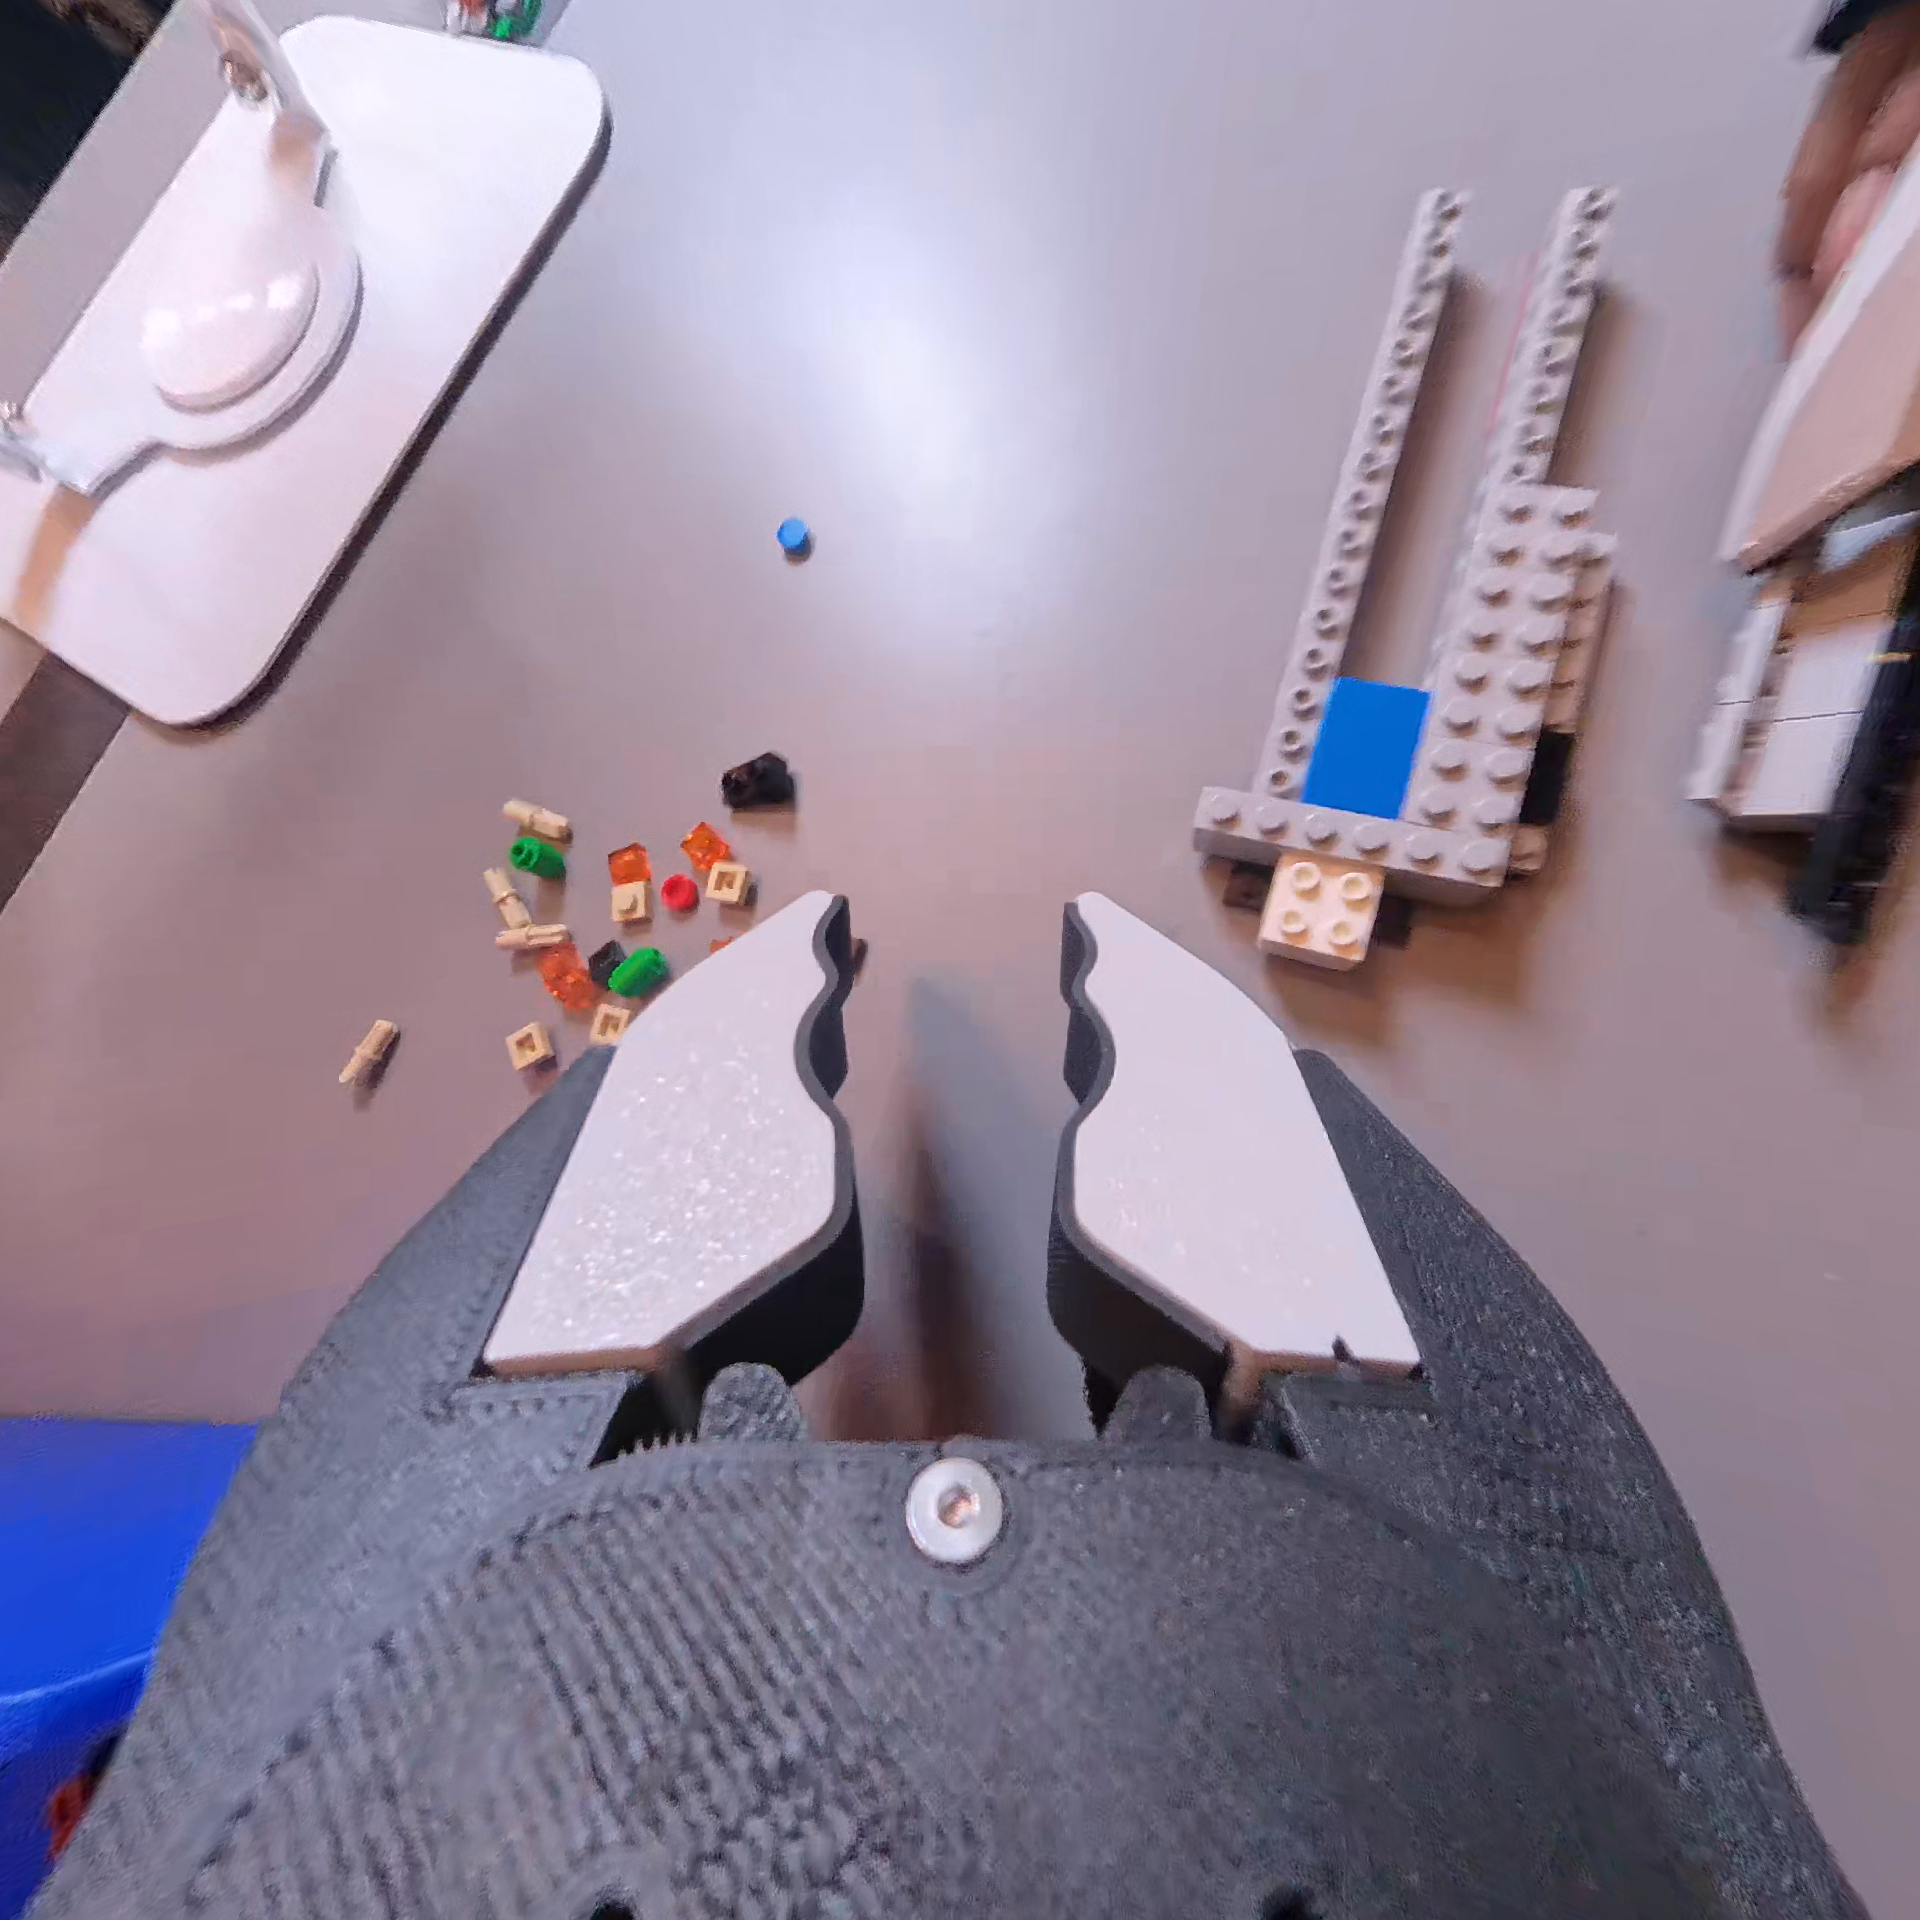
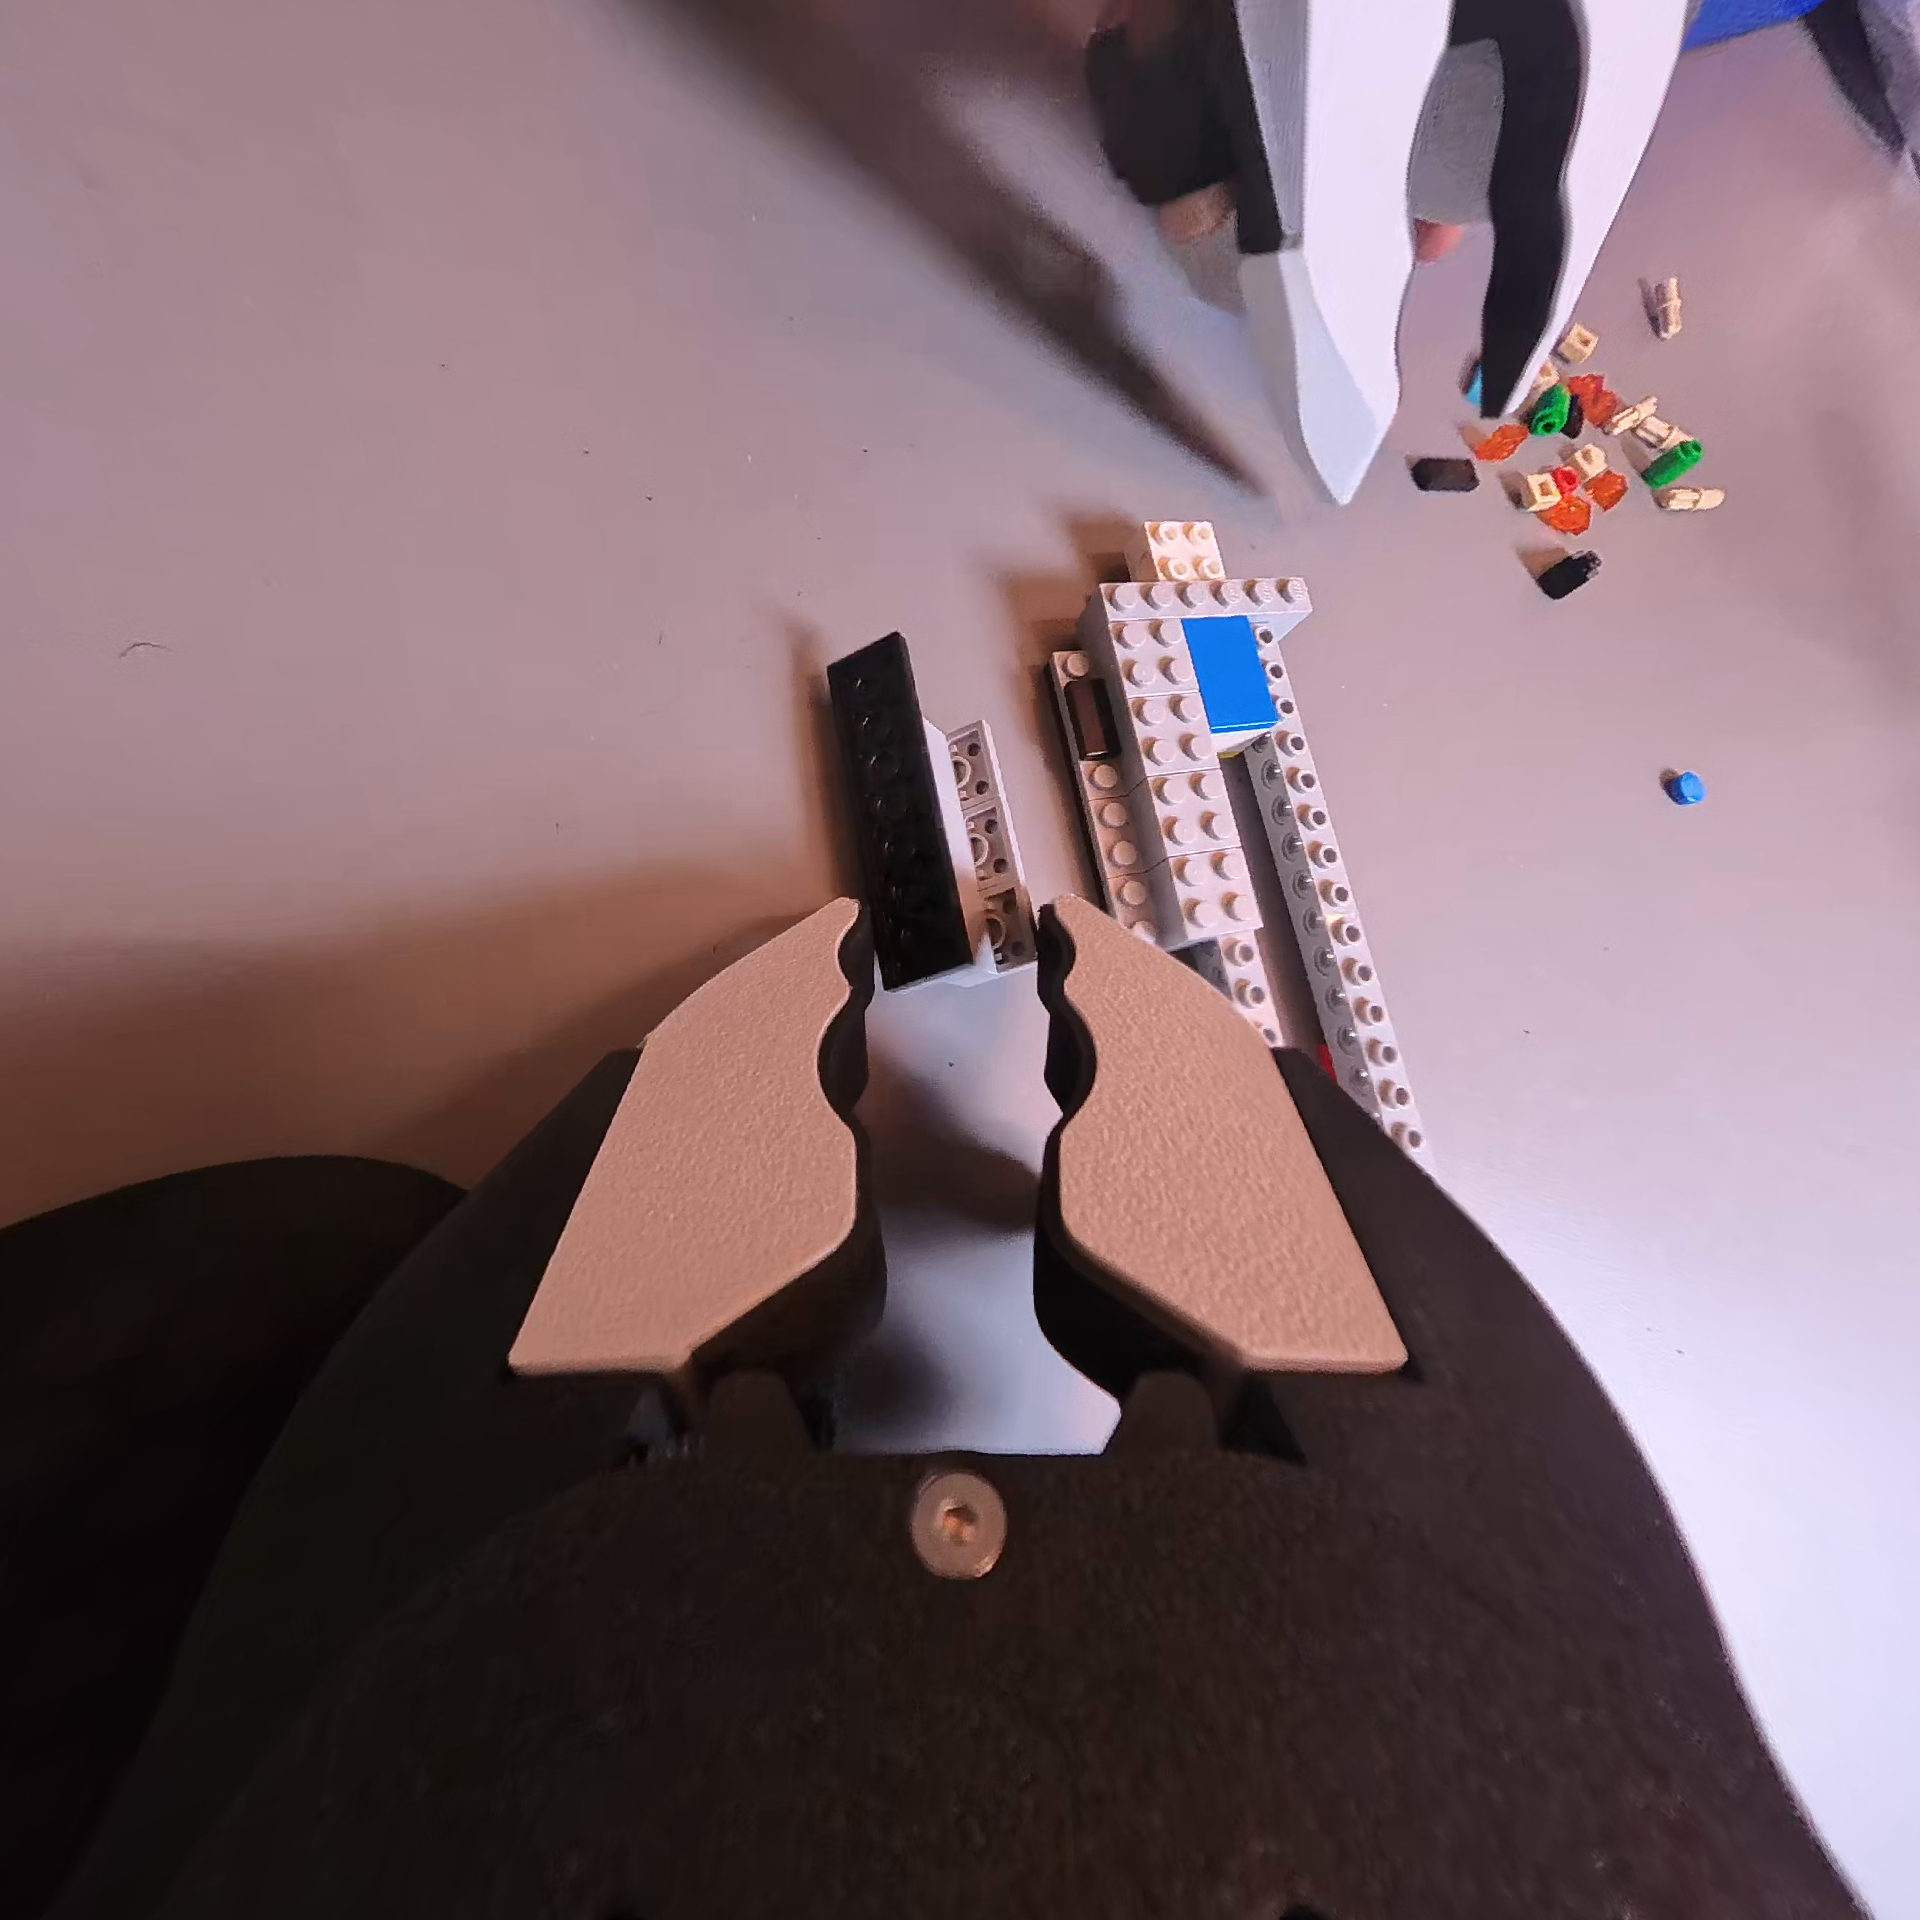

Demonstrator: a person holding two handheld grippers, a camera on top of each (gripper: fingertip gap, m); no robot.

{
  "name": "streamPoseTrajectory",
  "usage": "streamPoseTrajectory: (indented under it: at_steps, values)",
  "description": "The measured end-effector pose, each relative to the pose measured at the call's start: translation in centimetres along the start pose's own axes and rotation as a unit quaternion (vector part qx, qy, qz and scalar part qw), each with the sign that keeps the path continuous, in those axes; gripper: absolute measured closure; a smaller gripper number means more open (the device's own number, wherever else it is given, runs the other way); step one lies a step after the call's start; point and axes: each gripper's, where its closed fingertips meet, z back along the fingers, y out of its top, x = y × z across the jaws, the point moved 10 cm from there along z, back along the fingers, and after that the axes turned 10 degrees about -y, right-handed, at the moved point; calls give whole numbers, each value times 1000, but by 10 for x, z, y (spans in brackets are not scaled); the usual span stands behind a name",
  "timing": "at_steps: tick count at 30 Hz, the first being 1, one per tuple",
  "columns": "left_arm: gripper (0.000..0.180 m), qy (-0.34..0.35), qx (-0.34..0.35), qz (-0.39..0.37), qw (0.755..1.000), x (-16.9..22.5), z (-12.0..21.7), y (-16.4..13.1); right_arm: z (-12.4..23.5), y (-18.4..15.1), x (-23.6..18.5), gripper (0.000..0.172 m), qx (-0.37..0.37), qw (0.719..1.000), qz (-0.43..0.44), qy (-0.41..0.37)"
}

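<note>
Black-and-grey brick block (image 2: 925,831) clamped in right gripper (image 2: 948,935), left gripper (image 1: 956,935) apart, bare, beside loose small pieces (image 1: 613,914)

Grey table (image 1: 987,312), bearing:
- white stand base (image 1: 260,416), rounded corners, far left;
- scatter of small pieces (image 1: 603,925): orange, green, tan, red, black;
- single small blue stud (image 1: 794,536), well apart from the scatter;
- grey brick assembly (image 1: 1455,675) with two long studded beams, a blue tile (image 1: 1363,746) and a cream block (image 1: 1320,918);
- black-topped brick stack (image 2: 914,821), beside the assembly;
- blue bin (image 1: 94,1558), near left corner.
</note>
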Motion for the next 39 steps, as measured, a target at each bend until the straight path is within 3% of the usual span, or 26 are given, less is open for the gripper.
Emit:
streamPoseTrajectory:
  at_steps: [5, 11, 14, 17, 20, 22, 24, 28, 31, 33, 34, 37, 39]
  values:
    - [151, -150, 135, -21, 979, 36, 21, 16, 5, 4, 4, 142, 44, 998, 8, -33]
    - [149, -251, 142, 15, 957, 55, 17, 13, 16, 13, 4, 142, 113, 984, 70, -123]
    - [165, -261, 165, 33, 950, 58, 13, 14, 17, 17, 0, 142, 121, 968, 122, -181]
    - [173, -215, 174, -48, 960, 63, 18, 19, 17, 18, -3, 142, 118, 949, 174, -233]
    - [175, -92, 154, -225, 958, 77, 25, 21, 19, 16, 1, 145, 135, 965, 115, -193]
    - [175, -18, 138, -351, 926, 91, 24, 17, 22, 17, 7, 138, 162, 977, 33, -132]
    - [175, 32, 112, -425, 898, 102, 19, 12, 23, 17, 10, 133, 174, 980, -10, -97]
    - [175, 75, 94, -515, 849, 115, 11, 6, 13, 19, -2, 140, 146, 984, 41, -95]
    - [175, 107, 80, -561, 817, 120, 7, 4, 8, 19, -10, 159, 139, 979, 92, -121]
    - [174, 104, 99, -548, 824, 118, 8, 4, 10, 19, -12, 160, 142, 970, 132, -147]
    - [173, 82, 119, -515, 845, 114, 11, 6, 11, 20, -12, 160, 146, 965, 148, -163]
    - [160, -55, 175, -301, 936, 88, 22, 13, 14, 21, -14, 160, 145, 943, 205, -219]
    - [151, -176, 213, -129, 952, 71, 25, 15, 14, 20, -16, 160, 140, 925, 247, -254]
